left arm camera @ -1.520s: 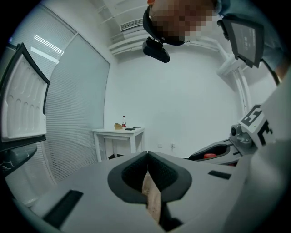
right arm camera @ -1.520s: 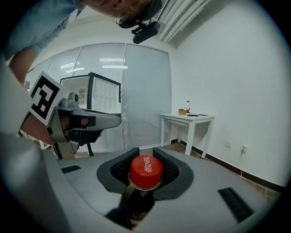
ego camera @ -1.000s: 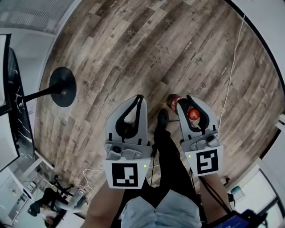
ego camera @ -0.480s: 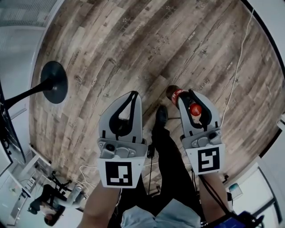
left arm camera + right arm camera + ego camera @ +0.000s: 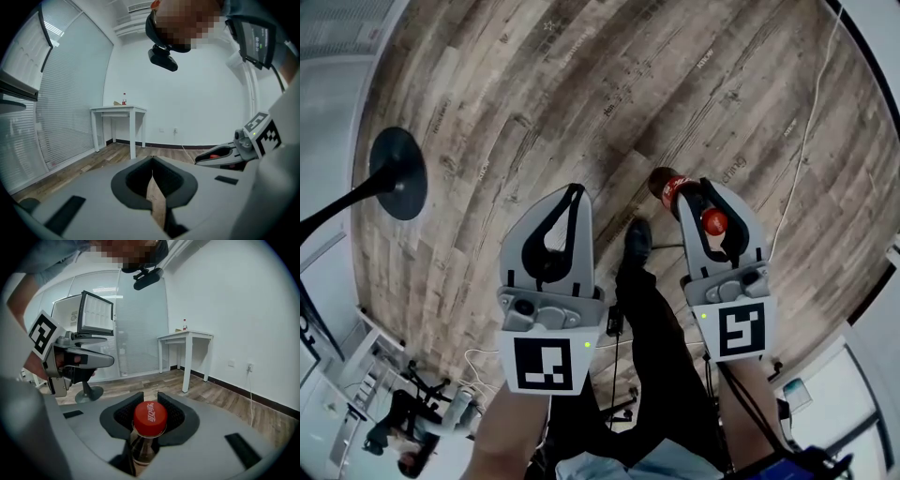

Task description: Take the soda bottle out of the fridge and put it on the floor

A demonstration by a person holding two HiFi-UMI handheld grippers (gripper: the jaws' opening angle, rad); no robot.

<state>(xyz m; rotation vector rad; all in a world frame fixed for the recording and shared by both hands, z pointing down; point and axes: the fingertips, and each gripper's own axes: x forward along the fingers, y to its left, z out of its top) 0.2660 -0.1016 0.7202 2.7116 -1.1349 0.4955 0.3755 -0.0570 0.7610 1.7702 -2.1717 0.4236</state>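
Note:
The soda bottle, dark with a red cap, hangs by its neck in my right gripper above the wooden floor, to the right of the person's shoe. In the right gripper view the jaws are shut just under the red cap of the soda bottle. My left gripper is held level beside it on the left, shut with nothing between its jaws; they meet in the left gripper view. The fridge stands behind, by the blinds.
A black round stand base sits on the floor at the left. A white cable runs along the floor at the right. A white table with a small bottle on it stands by the wall.
The head view has shifted: the stand base has slid left and up in the picture. Both grippers keep their places and the bottle stays gripped.

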